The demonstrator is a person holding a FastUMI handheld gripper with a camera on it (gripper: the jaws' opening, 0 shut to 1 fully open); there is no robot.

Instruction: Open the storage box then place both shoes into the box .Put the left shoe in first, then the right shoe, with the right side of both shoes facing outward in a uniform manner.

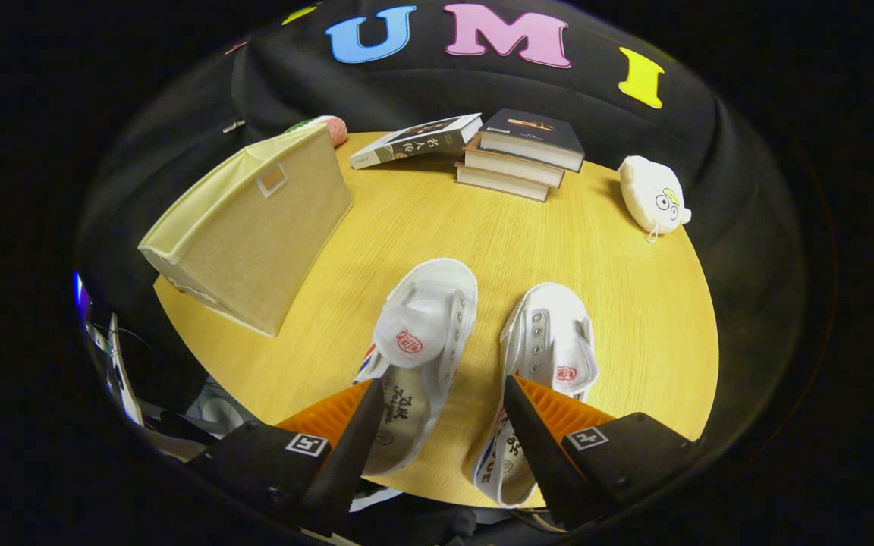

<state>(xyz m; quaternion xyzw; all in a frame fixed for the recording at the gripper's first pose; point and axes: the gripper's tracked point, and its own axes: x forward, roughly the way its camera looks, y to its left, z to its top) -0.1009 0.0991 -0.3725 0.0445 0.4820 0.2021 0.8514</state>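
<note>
The jaws stand wide open, holding nothing, above the near edge of a round wooden table (619, 303); the gripper (444, 394) hangs over the two white canvas shoes. The left finger overlaps the heel end of the left shoe (422, 341), and the right finger overlaps the heel end of the right shoe (551, 356). Both shoes lie side by side on the table with a strip of bare wood between them, toes pointing away from the jaws, tongues showing red marks.

Beyond the left shoe, off to the left, the storage box (251, 227) rests near the table's edge: a beige fabric box with a small label window on its broad face. Whether it is open, and what is inside, cannot be told from this angle. Behind its far corner a small pink and green object (331, 127) peeks out.

At the far side of the table lies a single book (416, 141), and beside it a stack of three books (522, 155). To the right of the stack sits a white plush toy (653, 197).
</note>
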